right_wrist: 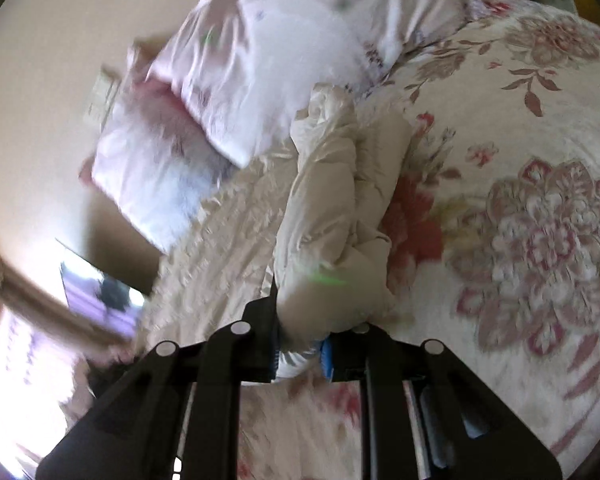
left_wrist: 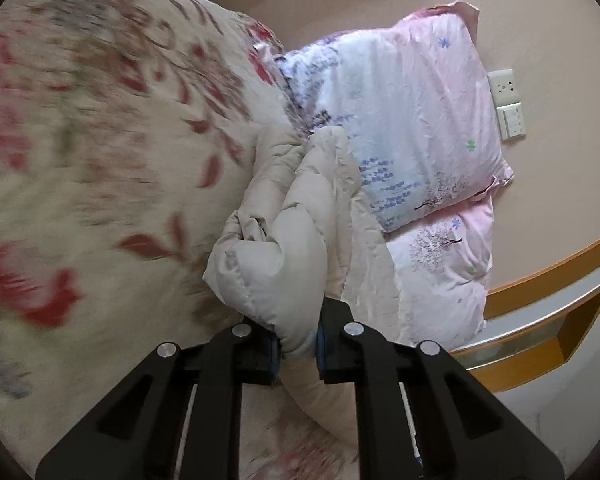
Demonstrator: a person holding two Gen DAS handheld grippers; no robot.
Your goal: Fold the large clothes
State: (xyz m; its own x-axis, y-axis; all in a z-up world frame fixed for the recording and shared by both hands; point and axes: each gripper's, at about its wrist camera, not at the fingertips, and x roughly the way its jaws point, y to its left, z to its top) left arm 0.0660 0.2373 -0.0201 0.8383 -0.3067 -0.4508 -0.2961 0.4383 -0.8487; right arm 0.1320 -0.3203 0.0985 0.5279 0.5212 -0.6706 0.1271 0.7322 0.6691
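With both of my jaws clamped on it, the puffy cream quilted down coat (left_wrist: 296, 216) runs away from me as a long bunched roll, its long axis stretching from bottom centre up toward the middle of each wrist view. My left gripper (left_wrist: 298, 350) pinches one padded fold at bottom centre, the coat rising above the floral cream-and-red bedspread (left_wrist: 100, 140) toward the pink flower-print pillows (left_wrist: 420, 120) at upper right. My right gripper (right_wrist: 300, 354) bites another edge of the same coat (right_wrist: 332, 208), pillows (right_wrist: 260, 60) at upper left, bedspread (right_wrist: 540, 220) to the right. Neither hand looks nearer to me: each holds its own end, so I judge the fold turns on carrying both edges together along that axis.
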